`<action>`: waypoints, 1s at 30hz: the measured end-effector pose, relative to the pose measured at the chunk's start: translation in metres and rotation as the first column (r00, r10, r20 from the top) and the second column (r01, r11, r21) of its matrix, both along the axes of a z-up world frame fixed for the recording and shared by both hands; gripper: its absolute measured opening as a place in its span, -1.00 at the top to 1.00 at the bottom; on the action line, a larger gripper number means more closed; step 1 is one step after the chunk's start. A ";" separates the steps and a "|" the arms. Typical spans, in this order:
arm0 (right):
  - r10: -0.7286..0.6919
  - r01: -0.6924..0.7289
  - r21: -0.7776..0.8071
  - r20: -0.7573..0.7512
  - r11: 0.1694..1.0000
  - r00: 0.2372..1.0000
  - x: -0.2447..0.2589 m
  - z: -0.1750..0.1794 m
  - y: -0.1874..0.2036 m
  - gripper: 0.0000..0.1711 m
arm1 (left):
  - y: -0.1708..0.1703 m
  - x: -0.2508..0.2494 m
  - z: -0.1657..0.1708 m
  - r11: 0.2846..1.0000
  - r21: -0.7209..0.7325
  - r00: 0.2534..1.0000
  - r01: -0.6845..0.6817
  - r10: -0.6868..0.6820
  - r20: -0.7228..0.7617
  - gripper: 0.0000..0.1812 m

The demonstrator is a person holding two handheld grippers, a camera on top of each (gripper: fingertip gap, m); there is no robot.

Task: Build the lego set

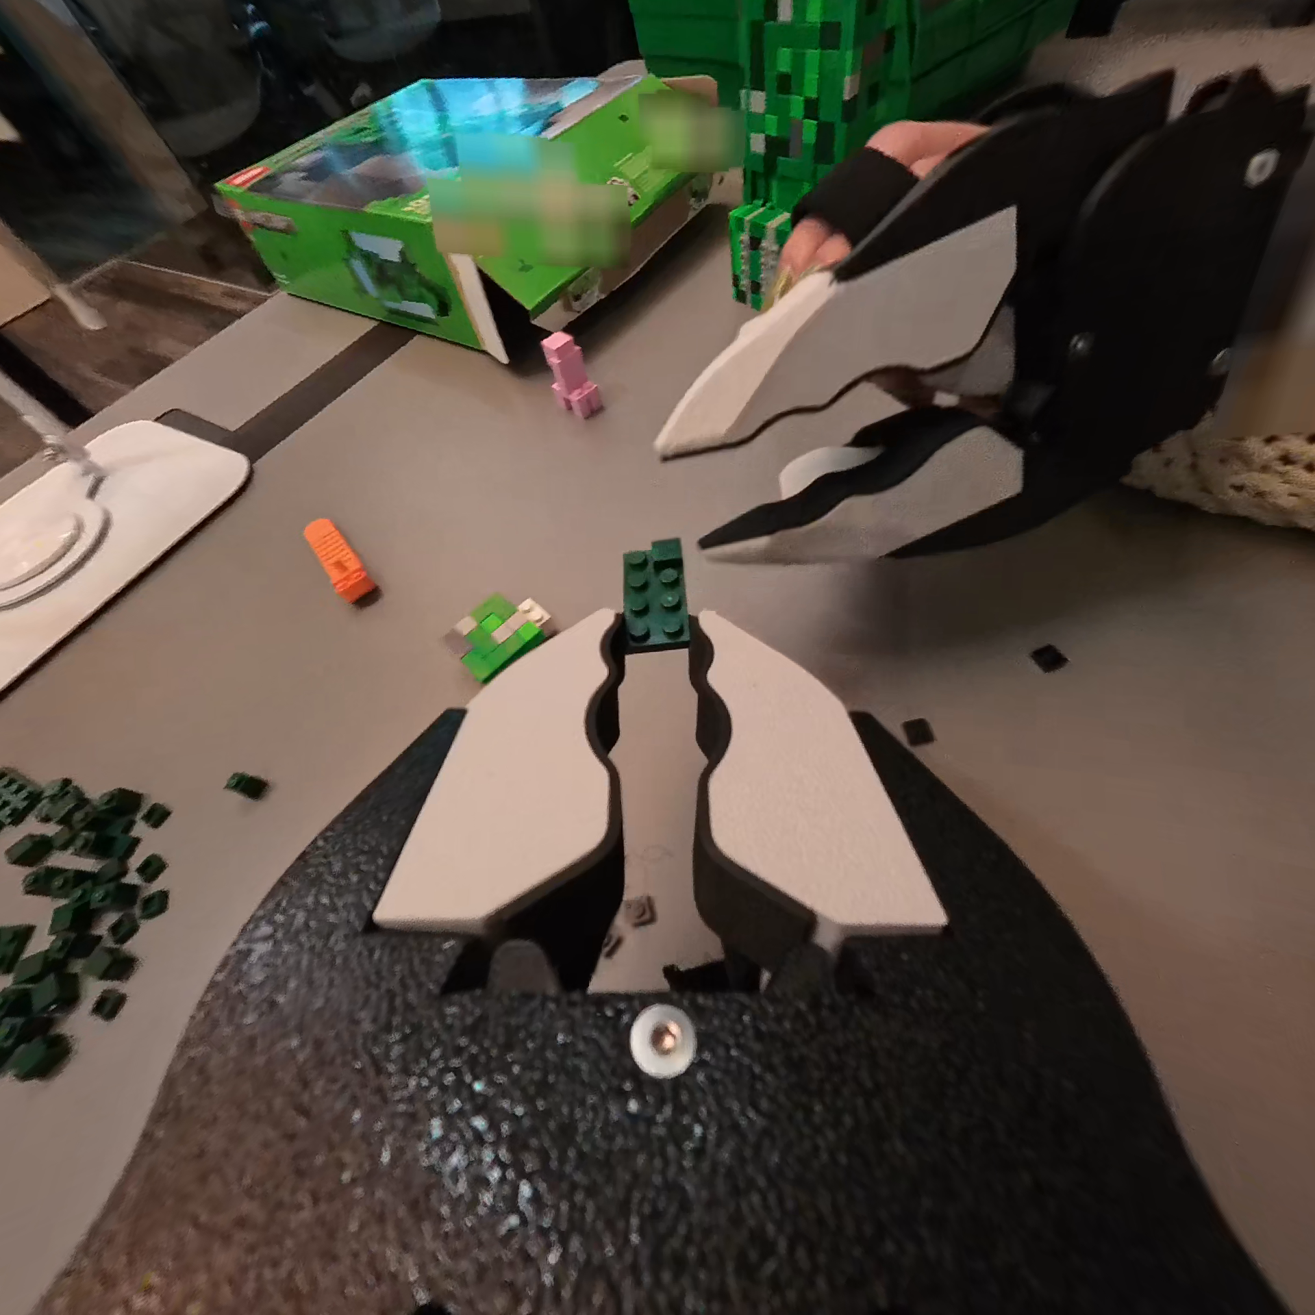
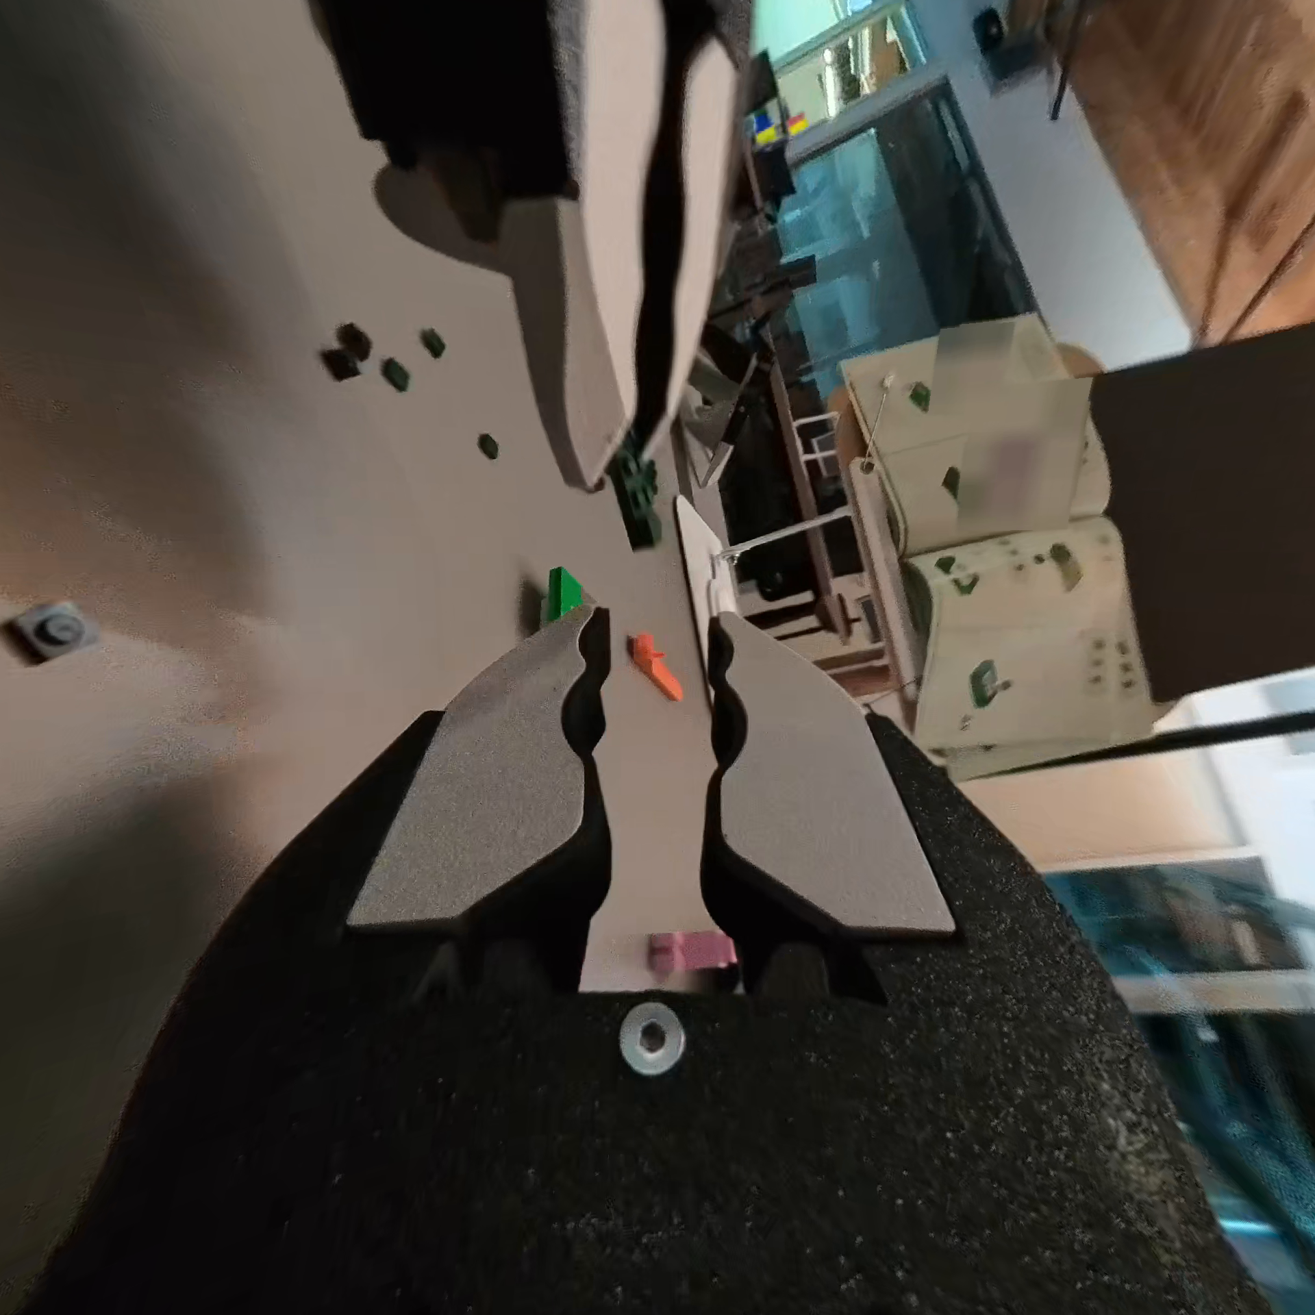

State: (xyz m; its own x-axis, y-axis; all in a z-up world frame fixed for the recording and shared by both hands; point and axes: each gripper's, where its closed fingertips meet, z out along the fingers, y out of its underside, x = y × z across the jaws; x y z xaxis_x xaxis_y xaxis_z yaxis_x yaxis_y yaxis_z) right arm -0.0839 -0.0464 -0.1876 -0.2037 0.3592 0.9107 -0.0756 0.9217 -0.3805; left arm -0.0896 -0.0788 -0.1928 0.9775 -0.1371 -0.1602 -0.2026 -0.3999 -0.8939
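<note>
A grey tabletop (image 1: pixel 441 484) carries everything here, with a green set box (image 1: pixel 398 249) lying on its side at the far edge and a tall green blocky figure (image 1: pixel 804 142) standing just beside it. The right hand-held gripper (image 1: pixel 676 498) reaches in from the right, tilted on its side, its fingers apart and holding nothing, the lower tip near the piece in the other tool. The left hand-held gripper (image 1: pixel 656 626) is clamped on a dark green lego plate (image 1: pixel 656 598), which juts forward from between its tips above the tabletop. A heap of dark green pieces (image 1: pixel 64 904) lies at the left. Closer in sit a small light green and white assembly (image 1: pixel 498 633), an orange brick separator (image 1: pixel 340 561) and, near the box, a pink figure (image 1: pixel 573 377).
</note>
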 end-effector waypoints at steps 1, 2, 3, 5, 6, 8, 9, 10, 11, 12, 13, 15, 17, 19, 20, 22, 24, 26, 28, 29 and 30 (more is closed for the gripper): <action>0.003 -0.002 -0.058 0.014 0.998 1.000 0.000 0.000 0.002 0.70 | -0.003 -0.006 0.001 1.000 0.006 1.000 -0.014 0.014 -0.004 0.82; 0.010 -0.005 -0.126 0.037 0.992 0.999 -0.001 0.000 0.004 0.70 | -0.007 -0.014 0.002 0.999 0.012 0.999 -0.032 0.032 -0.012 0.82; 0.018 -0.006 -0.202 0.057 0.979 0.998 -0.002 -0.001 0.006 0.70 | -0.011 -0.023 0.003 0.998 0.020 0.998 -0.051 0.051 -0.022 0.82; 0.058 -0.020 -0.359 0.095 0.933 0.994 -0.003 -0.001 0.006 0.70 | -0.021 -0.044 0.005 0.995 0.040 0.995 -0.095 0.097 -0.036 0.82; 0.077 -0.024 -0.431 0.105 0.902 0.992 -0.003 0.000 0.007 0.68 | -0.027 -0.056 0.005 0.991 0.054 0.991 -0.124 0.127 -0.042 0.82; 0.118 -0.034 -0.543 0.121 0.839 0.986 -0.003 0.002 0.007 0.68 | -0.036 -0.081 0.005 0.980 0.084 0.981 -0.181 0.186 -0.061 0.82; 0.135 -0.037 -0.583 0.126 0.812 0.983 -0.003 0.004 0.006 0.67 | -0.040 -0.091 0.005 0.975 0.100 0.976 -0.196 0.204 -0.077 0.82; 0.150 -0.040 -0.615 0.128 0.788 0.980 -0.003 0.005 0.006 0.66 | -0.043 -0.099 0.004 0.973 0.107 0.972 -0.204 0.214 -0.096 0.82; 0.169 -0.047 -0.641 0.130 0.766 0.977 -0.003 0.005 0.004 0.66 | -0.045 -0.107 0.001 0.972 0.109 0.969 -0.208 0.220 -0.115 0.82; 0.196 -0.054 -0.666 0.141 0.744 0.970 -0.003 0.003 0.001 0.66 | -0.047 -0.114 -0.002 0.972 0.110 0.967 -0.206 0.220 -0.127 0.82; 0.224 -0.058 -0.686 0.156 0.725 0.962 -0.004 0.001 -0.003 0.65 | -0.047 -0.120 -0.006 0.974 0.110 0.969 -0.200 0.213 -0.127 0.82; 0.267 -0.067 -0.715 0.171 0.696 0.948 -0.007 -0.002 -0.010 0.63 | -0.047 -0.128 -0.010 0.977 0.113 0.975 -0.180 0.193 -0.115 0.82; 0.301 -0.075 -0.724 0.189 0.686 0.935 -0.013 -0.004 -0.018 0.62 | -0.044 -0.137 -0.012 0.980 0.118 0.976 -0.163 0.177 -0.126 0.82; 0.331 -0.084 -0.718 0.210 0.691 0.920 -0.021 -0.005 -0.025 0.62 | -0.041 -0.144 -0.011 0.981 0.133 0.975 -0.144 0.164 -0.153 0.82; 0.348 -0.091 -0.715 0.221 0.693 0.911 -0.025 -0.006 -0.028 0.62 | -0.040 -0.146 -0.011 0.983 0.133 0.976 -0.124 0.144 -0.162 0.82; 0.404 -0.120 -0.724 0.232 0.679 0.885 -0.032 -0.007 -0.035 0.63 | -0.037 -0.145 -0.013 0.989 0.122 0.978 -0.081 0.103 -0.180 0.82; 0.471 -0.155 -0.751 0.228 0.642 0.852 -0.037 -0.004 -0.042 0.72 | -0.035 -0.145 -0.015 0.992 0.112 0.973 -0.053 0.077 -0.217 0.82; 0.526 -0.174 -0.787 0.214 0.592 0.823 -0.045 0.000 -0.047 0.77 | -0.035 -0.144 -0.015 0.993 0.116 0.972 -0.036 0.062 -0.228 0.82; 0.568 -0.176 -0.811 0.218 0.558 0.794 -0.052 0.000 -0.051 0.77 | -0.036 -0.137 -0.014 0.993 0.122 0.981 -0.011 0.034 -0.193 0.82; 0.571 -0.174 -0.810 0.226 0.560 0.789 -0.057 -0.001 -0.052 0.76 | -0.037 -0.134 -0.014 0.992 0.123 0.984 -0.003 0.025 -0.178 0.82; 0.559 -0.172 -0.802 0.228 0.572 0.797 -0.061 -0.002 -0.051 0.73 | -0.038 -0.132 -0.014 0.992 0.127 0.987 0.005 0.016 -0.162 0.82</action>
State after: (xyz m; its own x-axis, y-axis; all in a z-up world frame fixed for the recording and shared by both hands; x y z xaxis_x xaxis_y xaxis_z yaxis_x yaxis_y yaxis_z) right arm -0.1454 -0.0975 -0.1900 -0.7511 0.6383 0.1685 0.0015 0.2568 -0.9665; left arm -0.2213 -0.1167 -0.2069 0.9378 -0.0999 -0.3326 -0.3472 -0.2870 -0.8928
